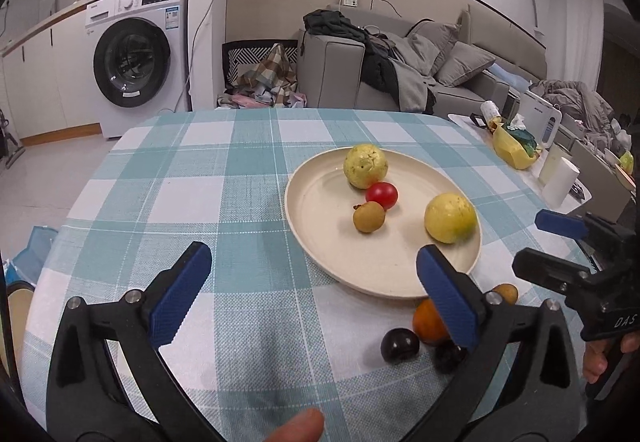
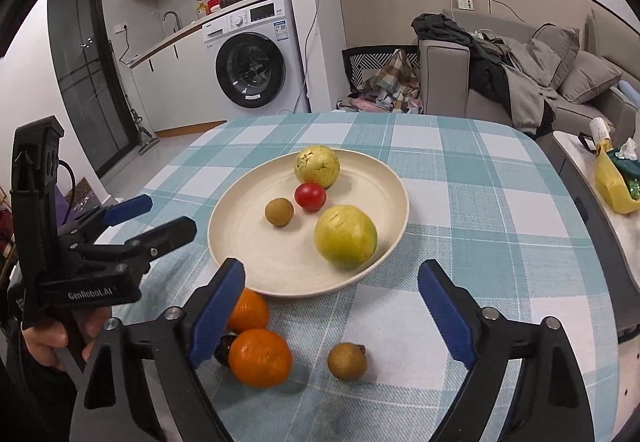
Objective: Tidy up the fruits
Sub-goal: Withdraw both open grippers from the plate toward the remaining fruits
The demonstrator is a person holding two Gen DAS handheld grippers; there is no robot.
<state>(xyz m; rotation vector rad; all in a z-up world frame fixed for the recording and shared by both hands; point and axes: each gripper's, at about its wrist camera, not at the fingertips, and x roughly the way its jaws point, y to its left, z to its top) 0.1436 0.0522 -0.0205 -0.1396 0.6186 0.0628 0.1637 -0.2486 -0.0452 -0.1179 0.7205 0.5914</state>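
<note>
Right wrist: plate [image 2: 384,178] with four fruits

The right gripper [image 2: 332,302] stands wide open over the checked cloth [image 2: 480,202]. The plate [image 2: 248,266] holds two guavas [image 2: 346,236], a tomato [image 2: 310,197] and a longan [image 2: 279,212]. Two oranges [image 2: 260,358] and another longan [image 2: 347,361] lie before it. The left gripper [image 2: 160,220] is open at left.

Cream plate [image 2: 384,178] holding two yellow-green guavas [image 2: 346,236], red tomato [image 2: 310,197], brown longan [image 2: 279,212], two oranges [image 2: 260,358] beside it
</note>
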